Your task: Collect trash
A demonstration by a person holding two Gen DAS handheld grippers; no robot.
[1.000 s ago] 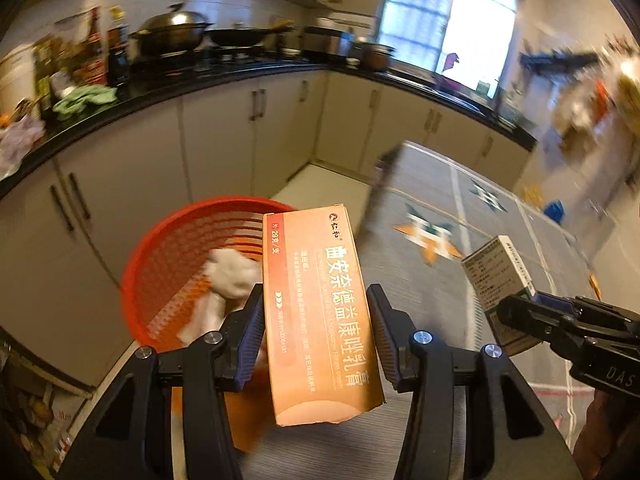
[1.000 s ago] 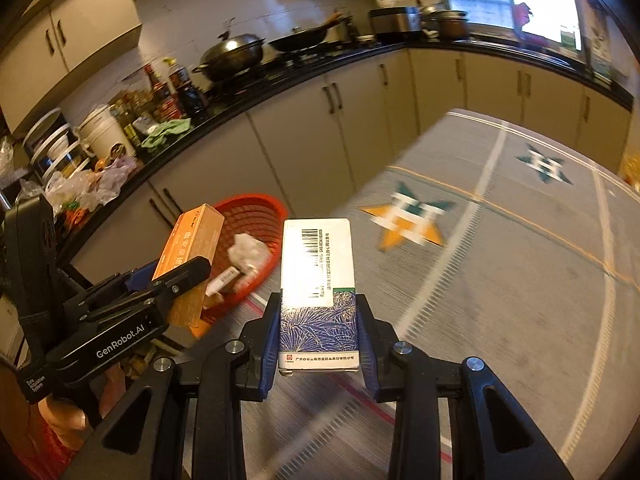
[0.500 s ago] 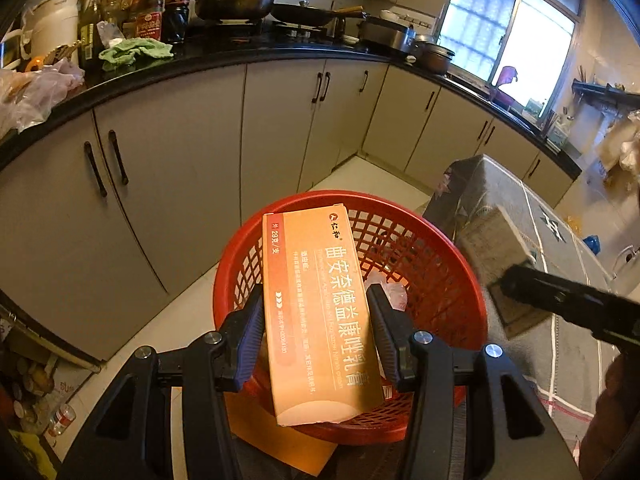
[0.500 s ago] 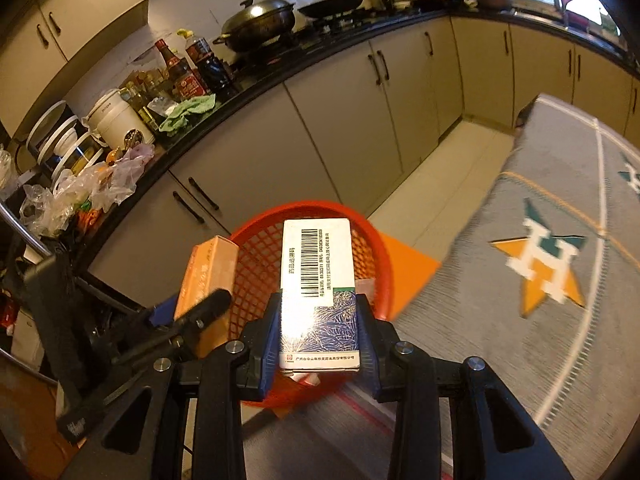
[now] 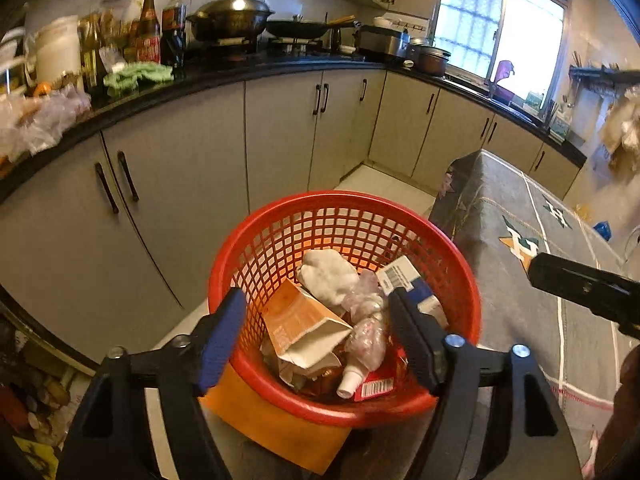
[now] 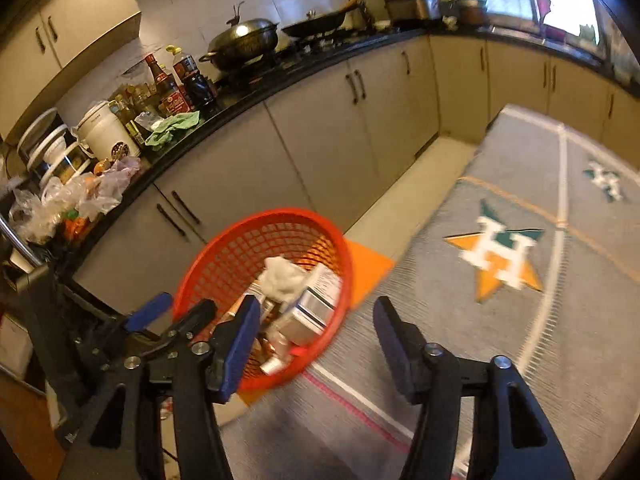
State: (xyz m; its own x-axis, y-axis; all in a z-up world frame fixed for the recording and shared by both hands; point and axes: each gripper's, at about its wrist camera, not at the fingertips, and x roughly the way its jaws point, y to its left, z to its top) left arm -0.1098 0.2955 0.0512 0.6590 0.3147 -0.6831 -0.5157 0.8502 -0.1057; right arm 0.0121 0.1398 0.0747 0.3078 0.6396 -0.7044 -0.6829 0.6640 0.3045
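A red mesh trash basket [image 5: 460,276] [image 6: 200,268] stands on the floor by the cabinets. Inside lie an orange carton [image 5: 300,324], a white-and-blue box [image 5: 404,276] [image 6: 312,308], crumpled white paper [image 5: 328,272] [image 6: 282,280], clear plastic wrap and a small bottle [image 5: 350,378]. My left gripper [image 5: 316,332] is open and empty, directly over the basket. My right gripper [image 6: 316,344] is open and empty, at the basket's right rim; one of its fingers [image 5: 580,284] shows in the left wrist view.
Grey kitchen cabinets [image 5: 180,184] with a black counter full of bottles, pots and bags run behind the basket. A table with a grey star-patterned cloth [image 6: 520,260] stands to the right. An orange sheet [image 5: 272,432] lies under the basket.
Both grippers opened: the orange carton and the white-and-blue box dropped into the basket. The right gripper has swung slightly right of the basket.
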